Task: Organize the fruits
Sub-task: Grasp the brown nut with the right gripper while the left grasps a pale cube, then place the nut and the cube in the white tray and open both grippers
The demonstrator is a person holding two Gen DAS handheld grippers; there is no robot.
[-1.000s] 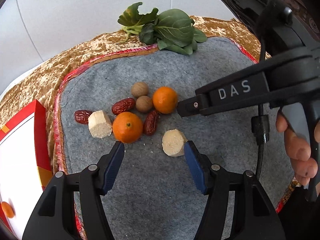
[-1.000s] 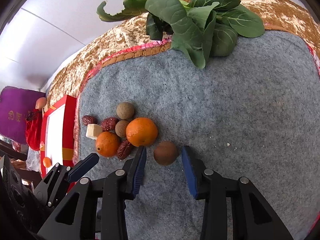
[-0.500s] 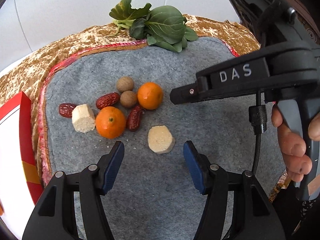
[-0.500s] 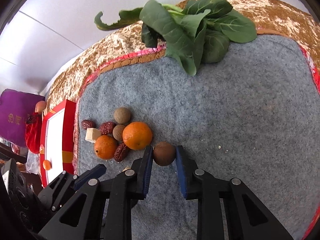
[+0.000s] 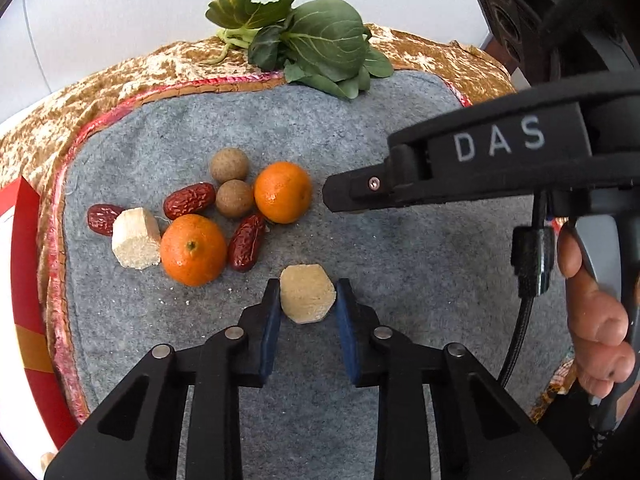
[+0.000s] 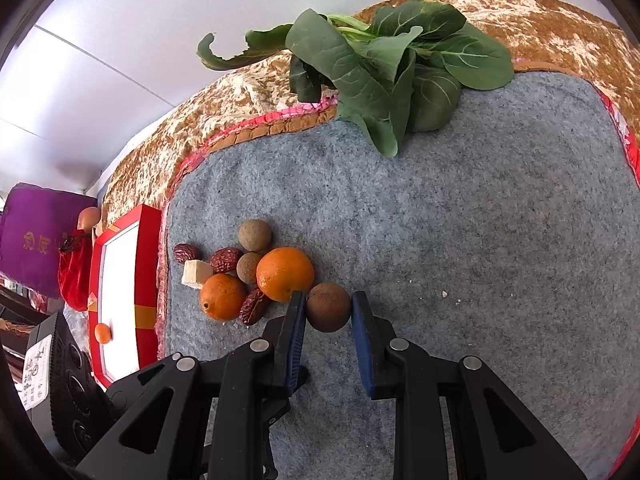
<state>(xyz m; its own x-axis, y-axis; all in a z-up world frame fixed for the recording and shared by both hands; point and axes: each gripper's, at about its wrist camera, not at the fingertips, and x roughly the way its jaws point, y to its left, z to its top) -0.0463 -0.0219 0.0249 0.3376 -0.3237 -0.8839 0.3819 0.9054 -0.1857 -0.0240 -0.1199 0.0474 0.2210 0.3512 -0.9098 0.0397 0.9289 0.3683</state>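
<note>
My left gripper (image 5: 308,286) is closing, and its blue pads press both sides of a beige chunk (image 5: 307,298) lying on the grey felt mat (image 5: 400,280). Past it, two tangerines (image 5: 193,250) (image 5: 283,192), red dates (image 5: 189,200), two brown round fruits (image 5: 229,165) and a second beige chunk (image 5: 135,238) lie in a cluster. My right gripper (image 6: 329,298) is shut on a third brown round fruit (image 6: 328,310), just right of the nearer tangerine (image 6: 285,274). One of its fingers (image 5: 400,184) reaches in from the right in the left wrist view.
Leafy greens (image 6: 392,68) lie at the mat's far edge on a gold cloth (image 5: 80,112). A red box with a white inside (image 6: 120,292) stands left of the mat, holding a small orange (image 6: 103,333). A hand (image 5: 592,320) grips the right tool.
The left jaws have closed from wide apart onto the beige chunk. The right jaws closed onto the brown round fruit and have stayed there.
</note>
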